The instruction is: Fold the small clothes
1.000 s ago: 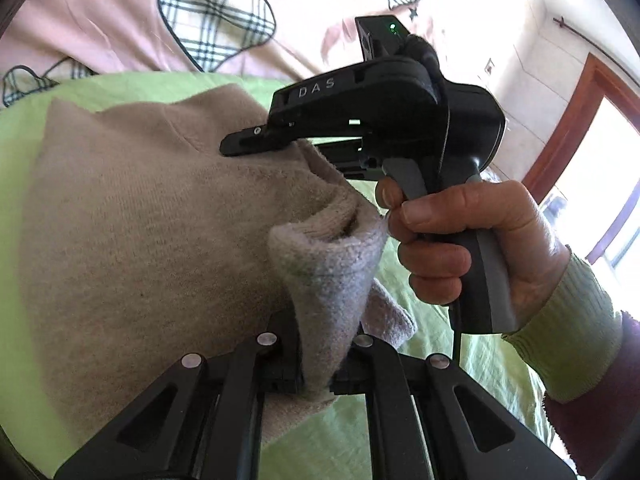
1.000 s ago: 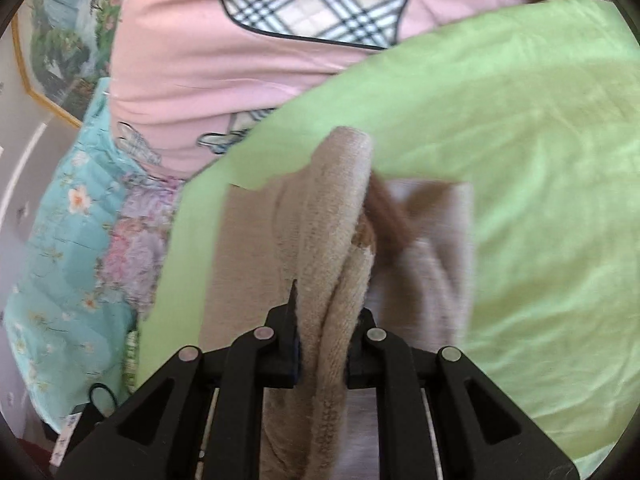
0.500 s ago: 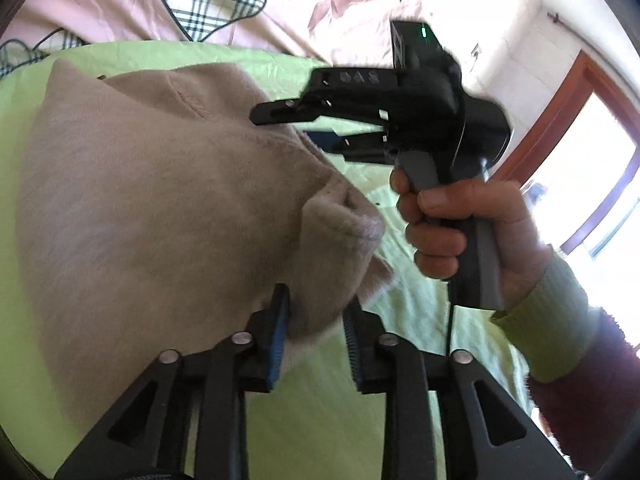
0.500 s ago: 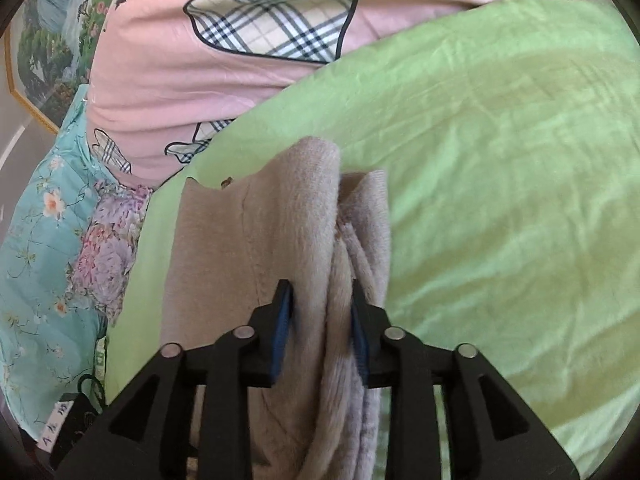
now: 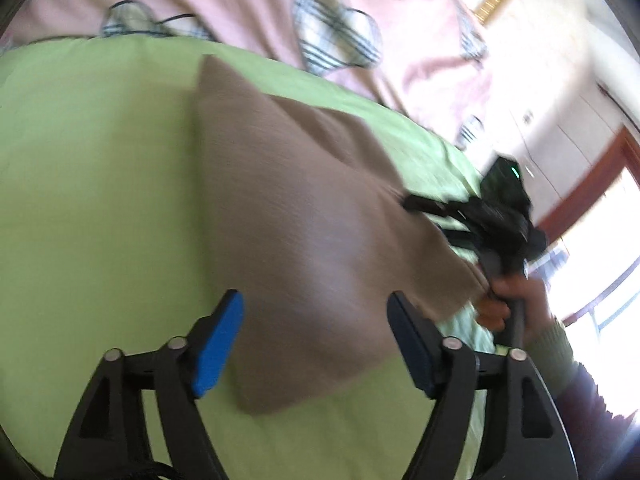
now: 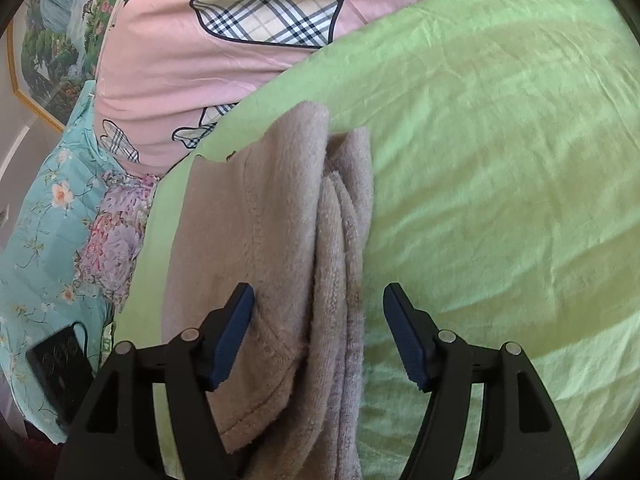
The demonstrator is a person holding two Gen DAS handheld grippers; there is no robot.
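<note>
Both of my grippers have let go within the last second. A second ago each was pinching a bunched ridge of the beige garment; half a second ago the jaws were already parting. Now the left gripper has its jaws spread wide with nothing between the blue pads, and the right gripper stands the same, jaws spread either side of the cloth without touching it as far as I can tell.

The garment lies released on the green sheet of the bed. In the left view, which is motion-blurred, it reads as a flat, roughly four-sided panel. In the right view the layered edges are stacked along the right side, so I judge that one fold has just been laid down and dropped. Whether a further fold is needed I cannot settle from here.

Count:
- Garments: one.
- Grippers: two; the right one also shows in the left view, held in the operator's hand.
- Pink heart-print cover: one, behind the sheet.
- Floral blue fabric: one, at the left edge.
- Framed picture: one, on the wall.
</note>
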